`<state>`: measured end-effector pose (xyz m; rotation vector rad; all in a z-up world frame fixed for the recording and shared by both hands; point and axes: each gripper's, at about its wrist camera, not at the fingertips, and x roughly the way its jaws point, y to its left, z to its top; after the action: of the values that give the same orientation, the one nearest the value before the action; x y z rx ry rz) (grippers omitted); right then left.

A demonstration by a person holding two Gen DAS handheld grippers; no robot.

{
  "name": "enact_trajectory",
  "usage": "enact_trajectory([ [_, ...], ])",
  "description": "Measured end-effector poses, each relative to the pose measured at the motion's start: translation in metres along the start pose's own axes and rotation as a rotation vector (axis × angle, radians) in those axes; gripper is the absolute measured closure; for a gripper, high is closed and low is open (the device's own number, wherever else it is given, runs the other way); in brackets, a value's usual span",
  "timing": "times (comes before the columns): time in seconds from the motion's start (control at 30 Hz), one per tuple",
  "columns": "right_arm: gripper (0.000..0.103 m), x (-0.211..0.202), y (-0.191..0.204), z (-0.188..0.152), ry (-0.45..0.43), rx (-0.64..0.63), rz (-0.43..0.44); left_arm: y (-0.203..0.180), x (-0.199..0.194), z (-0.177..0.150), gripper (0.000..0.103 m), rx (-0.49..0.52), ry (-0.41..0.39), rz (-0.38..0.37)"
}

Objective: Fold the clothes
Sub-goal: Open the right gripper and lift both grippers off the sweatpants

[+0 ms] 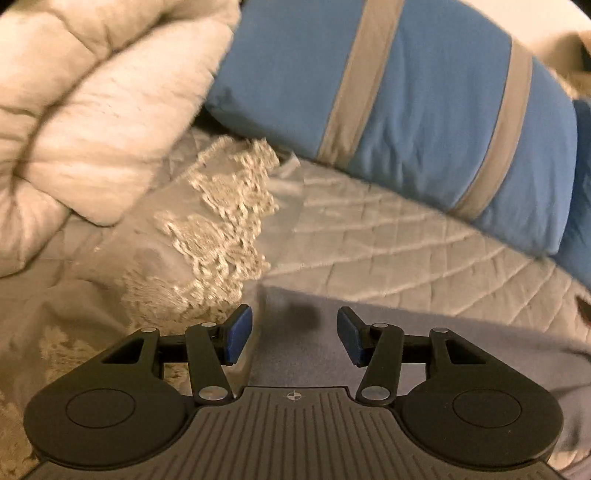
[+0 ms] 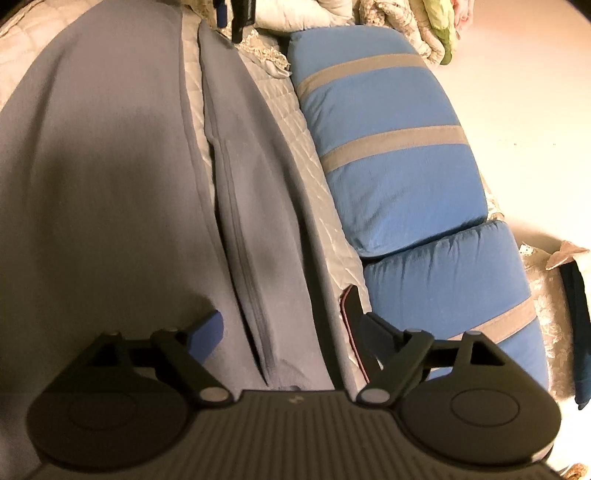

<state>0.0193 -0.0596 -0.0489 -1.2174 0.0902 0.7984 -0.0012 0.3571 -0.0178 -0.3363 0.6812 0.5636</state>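
A grey garment [image 2: 92, 166] lies spread on the bed, with a long folded panel [image 2: 251, 184] along its right side showing a seam. My right gripper [image 2: 288, 328] hovers low over the near end of that panel. Its jaws are wide open with nothing pressed between them, and the cloth passes beneath. My left gripper [image 1: 294, 332] is open over a corner of the same grey garment [image 1: 314, 354] and holds nothing. In the right wrist view the left gripper [image 2: 231, 22] shows at the garment's far end.
Two blue pillows with grey stripes [image 2: 388, 147] [image 2: 443, 288] lie along the garment's right side on the quilted bedspread [image 1: 388, 236]. A lace-edged cloth [image 1: 214, 221] and a bulky cream comforter [image 1: 74, 110] sit beyond the left gripper. A dark blue item [image 2: 576, 332] hangs at far right.
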Motion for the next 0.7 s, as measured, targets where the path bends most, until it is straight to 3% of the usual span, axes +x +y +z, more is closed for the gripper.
enact_trajectory([
  [0.1, 0.012, 0.001, 0.001, 0.000, 0.006, 0.001, 0.010, -0.002, 0.010, -0.001, 0.058, 0.018, 0.009, 0.006],
  [0.2, 0.012, 0.003, 0.001, -0.002, 0.017, -0.004, 0.009, -0.002, 0.019, 0.004, 0.100, 0.012, -0.007, 0.009],
  [0.4, 0.011, 0.008, 0.000, -0.005, 0.033, 0.002, -0.002, -0.009, 0.013, 0.012, 0.100, 0.036, -0.168, 0.095],
  [0.6, 0.011, 0.008, -0.001, -0.010, 0.046, 0.018, -0.015, -0.013, 0.020, 0.009, 0.096, 0.053, -0.135, 0.140],
  [0.7, 0.010, 0.008, -0.008, -0.009, 0.043, 0.060, -0.004, -0.014, 0.024, 0.009, 0.092, 0.066, -0.116, 0.222],
])
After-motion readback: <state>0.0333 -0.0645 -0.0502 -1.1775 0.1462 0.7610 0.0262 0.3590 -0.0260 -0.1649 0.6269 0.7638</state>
